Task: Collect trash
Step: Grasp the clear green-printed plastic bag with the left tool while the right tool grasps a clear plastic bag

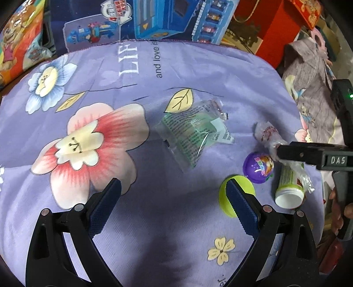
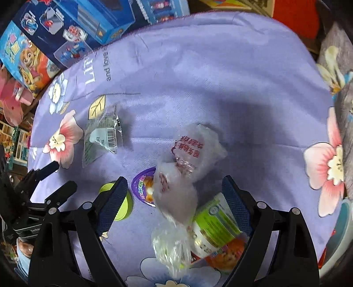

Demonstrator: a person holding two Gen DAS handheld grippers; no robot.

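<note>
Crinkled plastic bag [image 2: 187, 176] — red print unreadable — between right gripper [image 2: 174, 198] fingers

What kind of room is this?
Probably a child's room or play corner at home. A purple flowered cloth covers the surface, boxed cartoon toys are stacked behind it, and a purple toy capsule lies among plastic wrappers.

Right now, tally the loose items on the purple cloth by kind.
Plastic wrappers or bags: 2, the green-printed wrapper and the crinkled clear bag
Capsule halves: 2, the purple half and the yellow-green half
Bottles: 1, the green-labelled bottle
Total: 5
</note>
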